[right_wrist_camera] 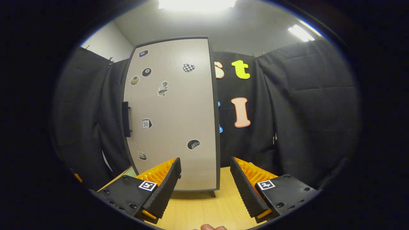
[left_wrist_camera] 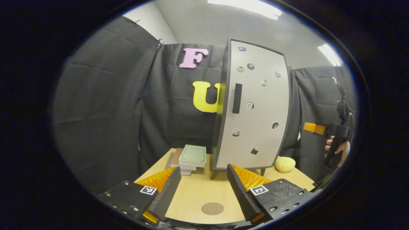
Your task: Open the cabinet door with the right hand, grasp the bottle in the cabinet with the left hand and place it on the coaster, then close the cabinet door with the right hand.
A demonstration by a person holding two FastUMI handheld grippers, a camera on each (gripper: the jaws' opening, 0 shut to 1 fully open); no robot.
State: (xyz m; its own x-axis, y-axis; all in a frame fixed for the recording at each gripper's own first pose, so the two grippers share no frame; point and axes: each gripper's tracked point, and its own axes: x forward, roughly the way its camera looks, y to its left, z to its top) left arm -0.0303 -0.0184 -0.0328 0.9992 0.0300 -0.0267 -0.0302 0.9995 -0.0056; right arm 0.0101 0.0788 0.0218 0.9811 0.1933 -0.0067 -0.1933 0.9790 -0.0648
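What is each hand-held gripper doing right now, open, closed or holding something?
Left hand-held gripper: open, holding nothing, above the light wooden table.
Right hand-held gripper: open, holding nothing, facing the closed grey cabinet door.

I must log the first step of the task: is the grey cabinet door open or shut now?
Shut. The grey cabinet door lies flush in its dark frame, no gap or inside showing; its black handle is untouched, both tongs open and apart from it.
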